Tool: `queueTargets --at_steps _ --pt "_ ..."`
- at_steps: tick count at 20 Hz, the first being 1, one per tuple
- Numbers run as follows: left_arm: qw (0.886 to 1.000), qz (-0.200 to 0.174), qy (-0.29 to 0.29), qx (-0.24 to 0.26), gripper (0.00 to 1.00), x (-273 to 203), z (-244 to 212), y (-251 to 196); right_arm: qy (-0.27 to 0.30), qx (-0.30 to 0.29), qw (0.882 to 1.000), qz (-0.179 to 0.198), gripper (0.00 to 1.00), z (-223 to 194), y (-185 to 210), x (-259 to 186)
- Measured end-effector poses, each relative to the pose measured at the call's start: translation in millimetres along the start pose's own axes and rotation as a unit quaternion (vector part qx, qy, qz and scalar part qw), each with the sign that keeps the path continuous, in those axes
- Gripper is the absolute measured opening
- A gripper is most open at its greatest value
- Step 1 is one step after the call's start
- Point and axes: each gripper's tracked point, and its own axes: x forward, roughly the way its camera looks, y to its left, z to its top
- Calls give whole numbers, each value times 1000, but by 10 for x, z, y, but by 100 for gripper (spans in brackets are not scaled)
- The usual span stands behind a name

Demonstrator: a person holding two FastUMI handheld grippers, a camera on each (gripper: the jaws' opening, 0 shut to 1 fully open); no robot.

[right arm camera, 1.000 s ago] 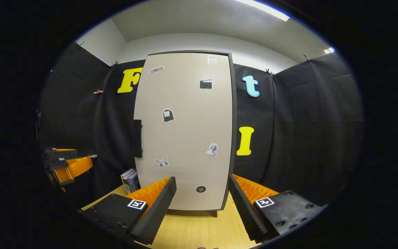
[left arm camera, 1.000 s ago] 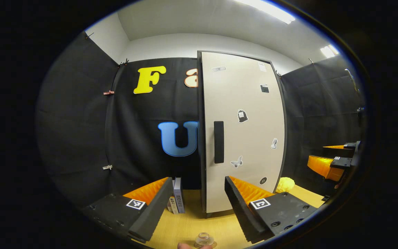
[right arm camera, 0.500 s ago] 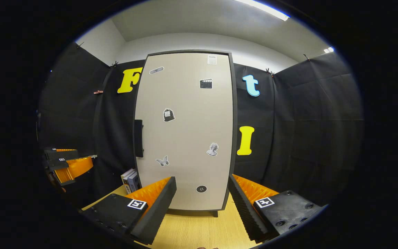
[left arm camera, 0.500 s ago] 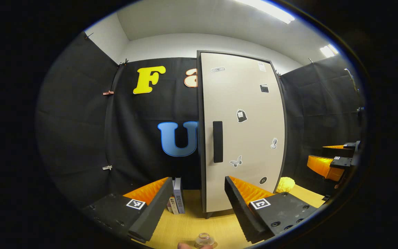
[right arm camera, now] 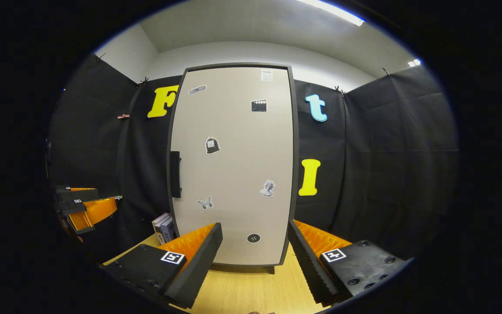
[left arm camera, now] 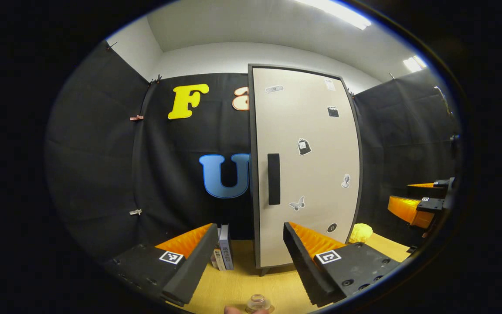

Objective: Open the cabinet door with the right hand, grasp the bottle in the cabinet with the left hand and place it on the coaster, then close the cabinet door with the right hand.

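Observation:
A tall cabinet stands on the wooden table with its beige door [left arm camera: 307, 165] [right arm camera: 233, 165] shut, so its inside is hidden. A dark vertical handle [left arm camera: 273, 179] [right arm camera: 174, 174] sits at the door's left edge. My left gripper [left arm camera: 249, 227] is open, held in front of the handle side with a gap to the door. My right gripper [right arm camera: 254, 226] is open too, facing the lower door and apart from it. Each gripper also appears far off in the other's view: the right one [left arm camera: 418, 200], the left one [right arm camera: 81, 203].
Several books [left arm camera: 222, 250] [right arm camera: 164, 226] stand upright left of the cabinet. A yellow lumpy object [left arm camera: 359, 233] lies on the table [left arm camera: 233, 283] to its right. A small clear glass object [left arm camera: 257, 301] sits at the near edge, next to a fingertip [left arm camera: 233, 310].

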Motion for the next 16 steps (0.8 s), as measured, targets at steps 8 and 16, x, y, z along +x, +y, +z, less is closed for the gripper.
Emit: queueTargets --at_steps 8,16 --pt "1000 0 1 2 95 16 -6 -8 1 2 1000 0 98 -6 0 -8" --pt "1000 2 -8 14 95 94 32 -5 -1 5 1000 2 98 6 26 38"
